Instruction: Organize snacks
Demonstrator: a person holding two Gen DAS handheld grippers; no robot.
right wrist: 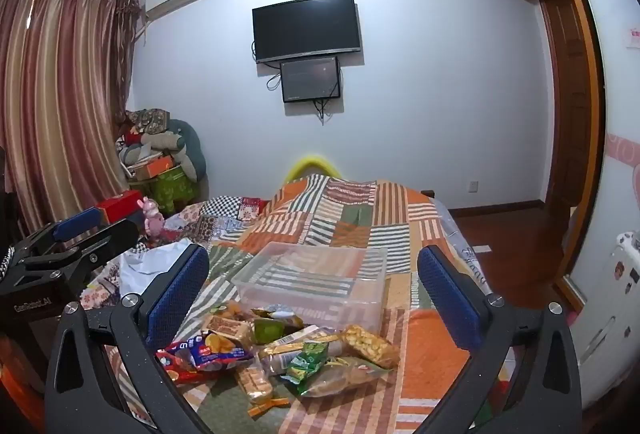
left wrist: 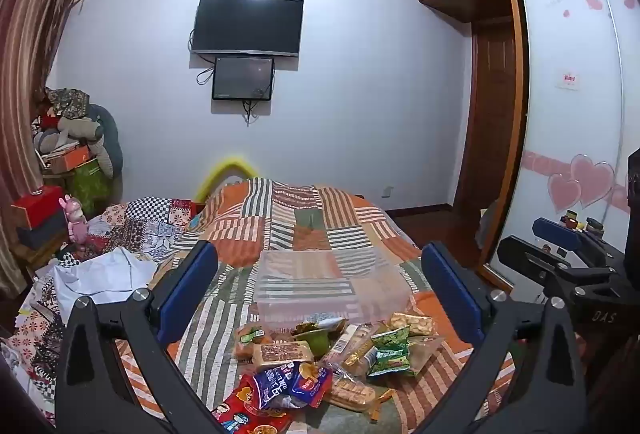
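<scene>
A pile of wrapped snacks [left wrist: 320, 358] lies on the patchwork bedspread, also in the right wrist view [right wrist: 280, 350]. It holds a blue and red chip bag [left wrist: 280, 386], green packets [left wrist: 390, 350] and a peanut brittle bar [right wrist: 370, 346]. A clear plastic bin [left wrist: 332, 286] stands empty just behind the pile, also seen from the right [right wrist: 316, 282]. My left gripper [left wrist: 320, 294] is open and empty above the pile. My right gripper [right wrist: 312, 294] is open and empty, to the right of the left one.
The bed [left wrist: 304, 230] fills the middle. White paper [left wrist: 108, 274] and a pink toy [left wrist: 74, 218] lie at the left. Boxes and clothes [left wrist: 76, 145] are stacked in the far left corner. A wardrobe [left wrist: 572, 113] stands at the right.
</scene>
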